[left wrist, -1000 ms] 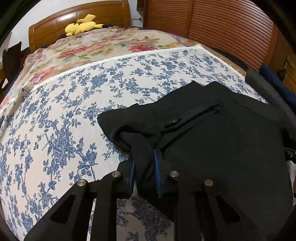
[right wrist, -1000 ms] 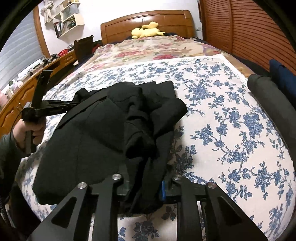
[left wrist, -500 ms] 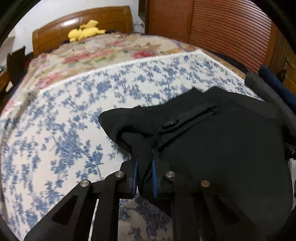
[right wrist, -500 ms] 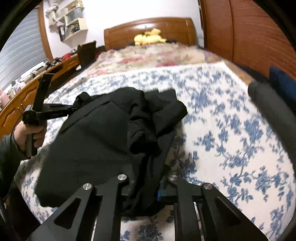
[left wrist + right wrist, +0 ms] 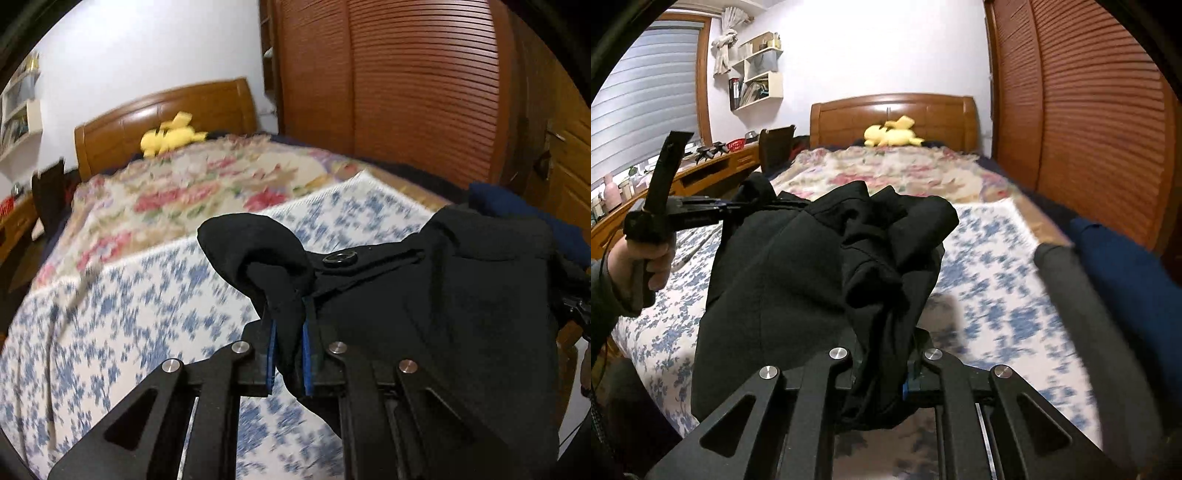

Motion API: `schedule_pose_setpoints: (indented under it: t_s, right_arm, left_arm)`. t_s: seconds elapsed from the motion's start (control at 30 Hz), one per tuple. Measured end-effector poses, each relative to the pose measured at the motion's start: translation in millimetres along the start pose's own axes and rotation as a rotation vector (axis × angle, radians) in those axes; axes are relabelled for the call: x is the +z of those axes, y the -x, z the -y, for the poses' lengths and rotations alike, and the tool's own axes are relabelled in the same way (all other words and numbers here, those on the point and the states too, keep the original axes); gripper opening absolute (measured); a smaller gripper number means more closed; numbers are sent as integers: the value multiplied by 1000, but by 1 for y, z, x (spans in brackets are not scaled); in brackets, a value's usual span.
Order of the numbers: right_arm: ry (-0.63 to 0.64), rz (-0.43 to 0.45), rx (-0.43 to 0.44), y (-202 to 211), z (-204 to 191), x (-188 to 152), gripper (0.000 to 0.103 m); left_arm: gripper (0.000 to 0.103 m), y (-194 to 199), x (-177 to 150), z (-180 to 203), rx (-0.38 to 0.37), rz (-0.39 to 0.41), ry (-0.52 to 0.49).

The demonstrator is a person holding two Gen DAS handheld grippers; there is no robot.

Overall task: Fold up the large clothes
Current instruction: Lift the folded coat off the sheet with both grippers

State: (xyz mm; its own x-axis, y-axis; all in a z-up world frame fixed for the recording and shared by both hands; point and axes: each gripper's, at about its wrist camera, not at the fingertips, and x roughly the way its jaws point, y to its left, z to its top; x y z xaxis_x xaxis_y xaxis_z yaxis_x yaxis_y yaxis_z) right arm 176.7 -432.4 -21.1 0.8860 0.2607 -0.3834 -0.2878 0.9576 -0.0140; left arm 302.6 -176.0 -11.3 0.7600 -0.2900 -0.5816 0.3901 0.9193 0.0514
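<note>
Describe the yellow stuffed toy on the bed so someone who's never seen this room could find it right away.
Start at the long bed with the blue-flowered white sheet and follow it to the far end, where a curved brown wooden headboard stands against the wall. The bright yellow plush toy lies at its foot. It is the only yellow thing on the bed.

The blue-flowered white bed sheet [image 5: 997, 288] lies bare across the middle and toward the far edge, giving open passage there. A black garment [image 5: 798, 280] hangs lifted over the near edge, blocking the way between both hands. Along the bed's right edge, a grey fabric roll [image 5: 1082, 314] and dark blue folded cloth [image 5: 1126, 269] stand in the way.
</note>
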Motion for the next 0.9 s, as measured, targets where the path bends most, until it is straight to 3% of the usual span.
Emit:
schedule_pose_setpoints:
  t_s: [0.43,0.57,0.9]
  right_arm:
    - [39,56,-129,75,51,7,10]
    - [55,84,-179,101,65,18,10]
    - [24,131,-366,171,121,39,10]
  left_arm:
    - [11,10,51,89,-50,96,-77]
    - [11,5,79,121,-67,124,-99]
    - [11,-26,155,220,-195,204,-133]
